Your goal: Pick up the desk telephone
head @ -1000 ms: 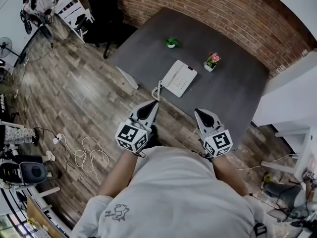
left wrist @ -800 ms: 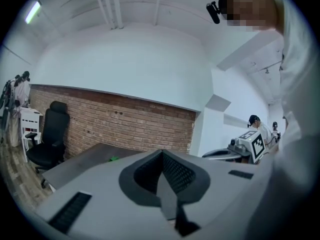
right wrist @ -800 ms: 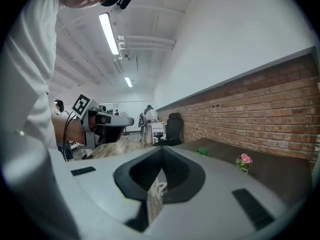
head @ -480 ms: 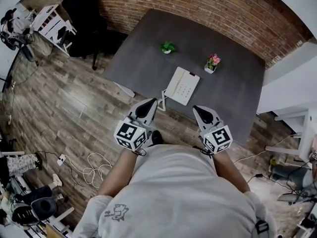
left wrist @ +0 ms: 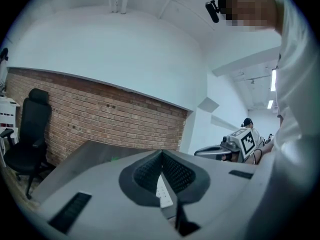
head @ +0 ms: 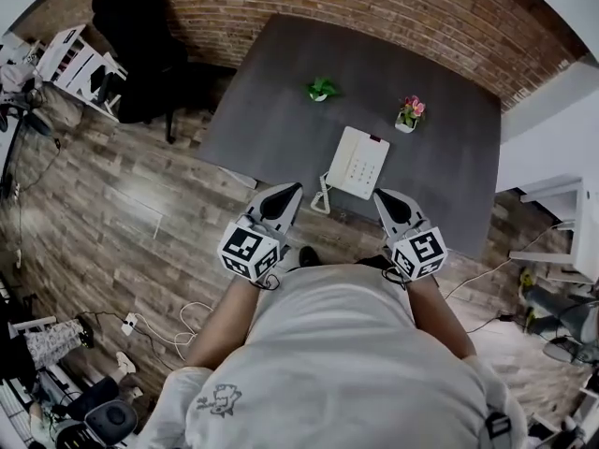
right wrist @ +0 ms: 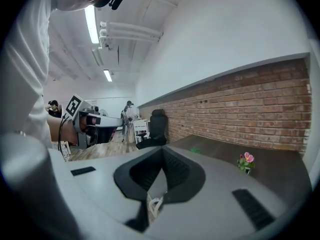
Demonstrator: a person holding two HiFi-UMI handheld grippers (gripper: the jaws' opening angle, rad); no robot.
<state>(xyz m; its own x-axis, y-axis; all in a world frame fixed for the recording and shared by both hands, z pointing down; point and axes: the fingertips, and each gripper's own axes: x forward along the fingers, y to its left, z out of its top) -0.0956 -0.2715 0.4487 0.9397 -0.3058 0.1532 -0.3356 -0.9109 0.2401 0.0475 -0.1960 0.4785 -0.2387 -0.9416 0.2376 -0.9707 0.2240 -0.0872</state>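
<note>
Both grippers moved up to worktop [head: 281, 101] over last second. Left gripper [head: 293, 188] and right gripper [head: 379, 195] now at near edge, flanking desk telephone [head: 358, 162], which lies untouched just inside that edge. Both pairs of fingers [left wrist: 145, 174] pressed together, empty. Must spread before grasping.

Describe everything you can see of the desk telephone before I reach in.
The desk telephone is a white, plastic-looking rectangular set lying flat on the dark grey table, near its front edge, slightly askew. Its handset rests in the cradle along the left side, with the keypad beside it. A white coiled cord loops off the near left corner. Only the table touches it; the left gripper and right gripper, fingers closed, hang short of it.
</note>
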